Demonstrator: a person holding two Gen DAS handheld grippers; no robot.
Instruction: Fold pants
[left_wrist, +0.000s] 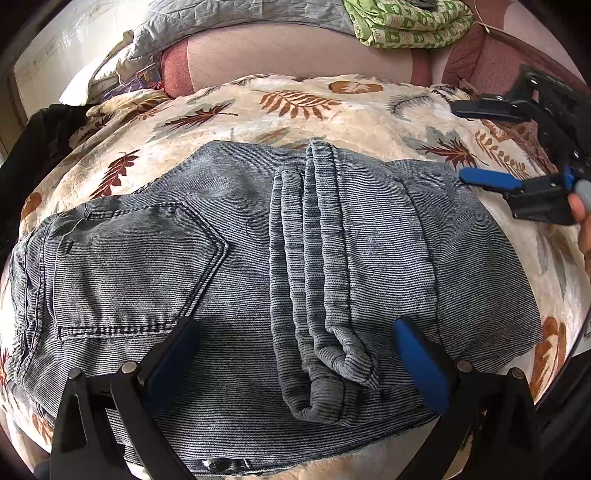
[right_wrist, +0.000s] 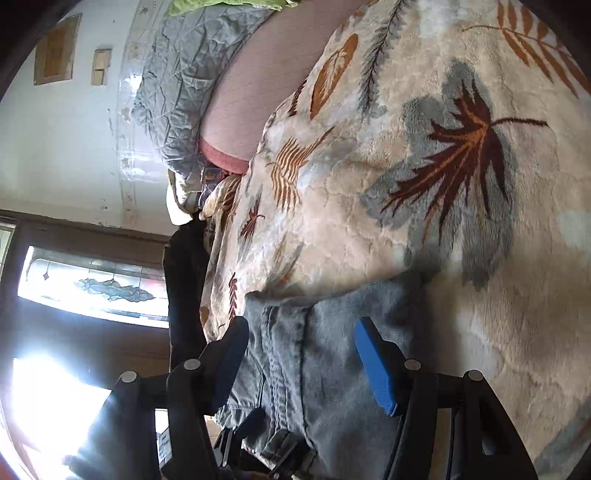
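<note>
Grey-blue corduroy pants (left_wrist: 258, 258) lie folded on a leaf-patterned blanket (left_wrist: 332, 107), back pocket (left_wrist: 136, 266) at the left, leg hems (left_wrist: 321, 280) laid over the middle. My left gripper (left_wrist: 295, 354) is open just above the near part of the pants, holding nothing. My right gripper (left_wrist: 491, 147) shows in the left wrist view at the pants' right edge, open and empty. In the right wrist view, the right gripper (right_wrist: 301, 362) hovers open over an edge of the pants (right_wrist: 314, 332).
A green patterned cloth (left_wrist: 406, 22) and a grey quilt (left_wrist: 221, 18) lie at the back of the bed. A dark garment (left_wrist: 33, 147) lies at the left edge. A bright window (right_wrist: 92, 284) is at the left of the right wrist view.
</note>
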